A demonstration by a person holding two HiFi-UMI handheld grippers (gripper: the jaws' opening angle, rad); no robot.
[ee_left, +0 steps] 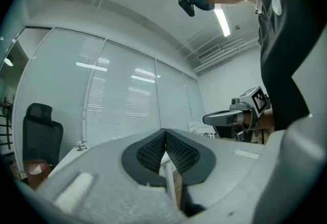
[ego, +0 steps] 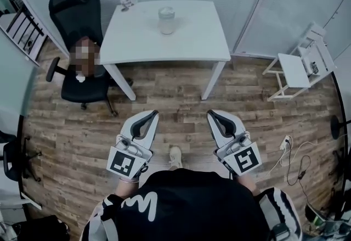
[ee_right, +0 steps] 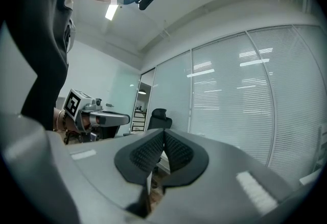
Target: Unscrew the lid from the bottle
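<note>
Seeing the bottle [ego: 166, 21] only in the head view, sitting on the white table [ego: 192, 37] near its back edge, lid [ego: 166, 12] on. Holding the left gripper [ego: 151, 116] and the right gripper [ego: 213, 115] well in front of the table, both squeezing tight on nothing.

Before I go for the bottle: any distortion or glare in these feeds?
Head view: fisheye bends straight lines, yet the bottle on the white table is evenly lit and sharp. Left gripper view: dark rounded corners, ceiling-light reflections streak the glass wall. Right gripper view: the same vignetting and streaks.
</note>
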